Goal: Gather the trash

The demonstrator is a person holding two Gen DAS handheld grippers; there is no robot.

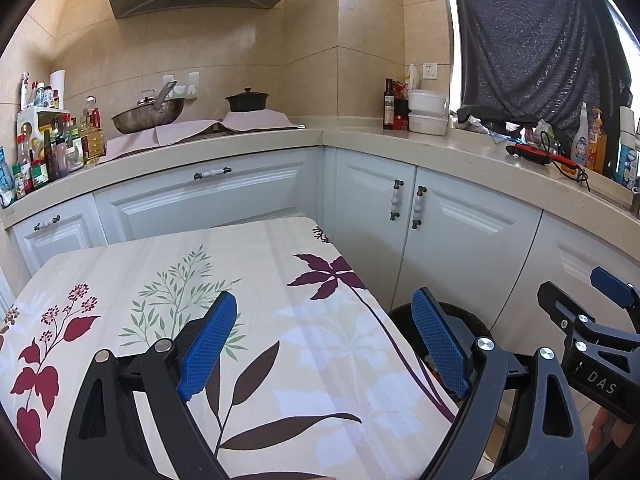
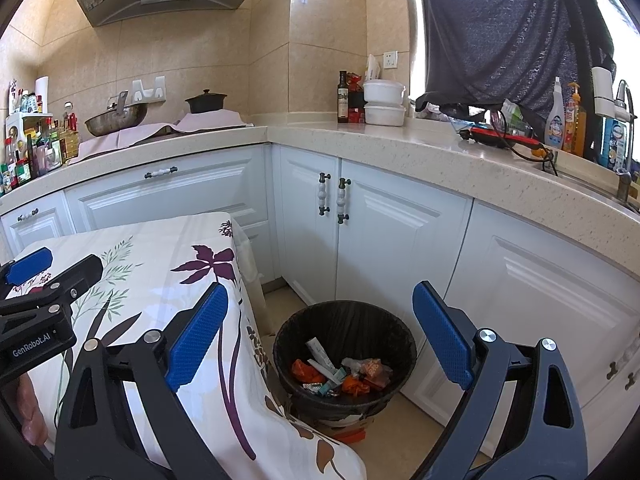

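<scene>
With both my left gripper [image 1: 324,340] and right gripper [image 2: 320,336] gaping empty, I judge the crumpled wrappers [image 2: 344,374] in the black bin [image 2: 288,328], right of the table [image 1: 120,264], light and crushable, best pinched by an edge.

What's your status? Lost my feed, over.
Left gripper open, empty, over floral table. Right gripper open, empty, above bin. Wrappers already in bin. Nothing in the way.

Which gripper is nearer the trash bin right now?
Right. The right gripper hangs open above the trash bin beside the table; the left gripper, also open, is over the tablecloth, bin off to its right.
</scene>
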